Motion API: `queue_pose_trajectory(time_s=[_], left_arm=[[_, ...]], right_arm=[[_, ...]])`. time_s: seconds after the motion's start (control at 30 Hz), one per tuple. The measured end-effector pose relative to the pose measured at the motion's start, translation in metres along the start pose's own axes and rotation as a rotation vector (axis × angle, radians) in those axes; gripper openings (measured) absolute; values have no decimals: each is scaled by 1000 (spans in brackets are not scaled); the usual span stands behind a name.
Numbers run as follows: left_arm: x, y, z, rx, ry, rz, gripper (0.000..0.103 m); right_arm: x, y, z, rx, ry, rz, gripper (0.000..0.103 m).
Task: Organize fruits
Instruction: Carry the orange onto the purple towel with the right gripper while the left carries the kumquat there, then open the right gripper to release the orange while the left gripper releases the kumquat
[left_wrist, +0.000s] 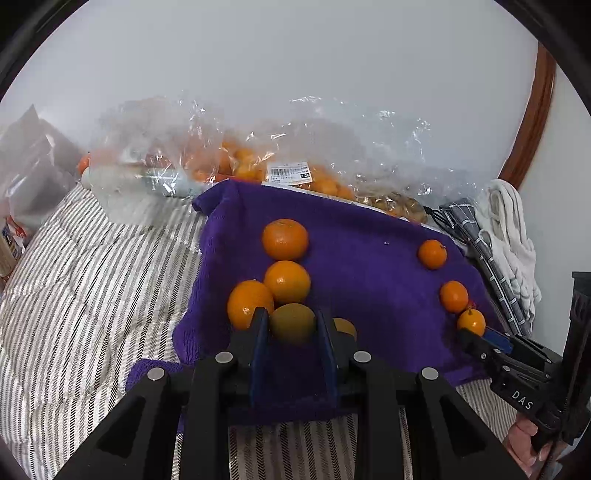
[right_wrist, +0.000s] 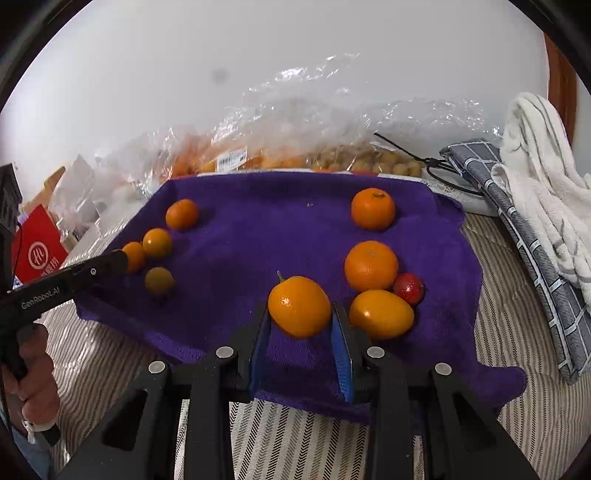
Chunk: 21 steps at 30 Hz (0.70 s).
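Observation:
A purple towel (left_wrist: 369, 266) (right_wrist: 258, 240) lies on striped bedding with oranges in two groups. My left gripper (left_wrist: 291, 318) is shut on a dull orange fruit (left_wrist: 291, 325), low over the towel beside three oranges (left_wrist: 287, 281) of the left group. My right gripper (right_wrist: 300, 314) is shut on a stemmed orange (right_wrist: 299, 306), just left of three oranges (right_wrist: 371, 266) and a small red fruit (right_wrist: 408, 288). The left wrist view shows the right gripper (left_wrist: 467, 334) at the towel's right edge with its orange (left_wrist: 471, 321). The right wrist view shows the left gripper (right_wrist: 123, 258) among the left group.
Clear plastic bags (left_wrist: 258, 162) (right_wrist: 295, 147) holding more fruit lie behind the towel. A grey checked cloth (right_wrist: 517, 229) and a white towel (right_wrist: 543, 177) are piled at the right. A red box (right_wrist: 37, 247) stands at the left. Striped bedding (left_wrist: 92, 295) surrounds the towel.

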<state>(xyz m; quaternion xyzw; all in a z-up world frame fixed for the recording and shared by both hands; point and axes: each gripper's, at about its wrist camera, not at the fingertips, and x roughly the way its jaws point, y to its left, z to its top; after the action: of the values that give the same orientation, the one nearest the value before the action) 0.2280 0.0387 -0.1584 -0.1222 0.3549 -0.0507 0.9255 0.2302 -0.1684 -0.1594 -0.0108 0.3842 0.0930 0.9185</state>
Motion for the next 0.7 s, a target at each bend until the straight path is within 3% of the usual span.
queue_pose_trajectory(time_s=[0.2,0.7], left_arm=[[7,3,-2,-8,32,-2,26],[12,3,-1,-13,37,-7,26]], right_arm=[[11,-5,-2,17,41,-34,32],[13,-7,-2,38,39,-45,32]])
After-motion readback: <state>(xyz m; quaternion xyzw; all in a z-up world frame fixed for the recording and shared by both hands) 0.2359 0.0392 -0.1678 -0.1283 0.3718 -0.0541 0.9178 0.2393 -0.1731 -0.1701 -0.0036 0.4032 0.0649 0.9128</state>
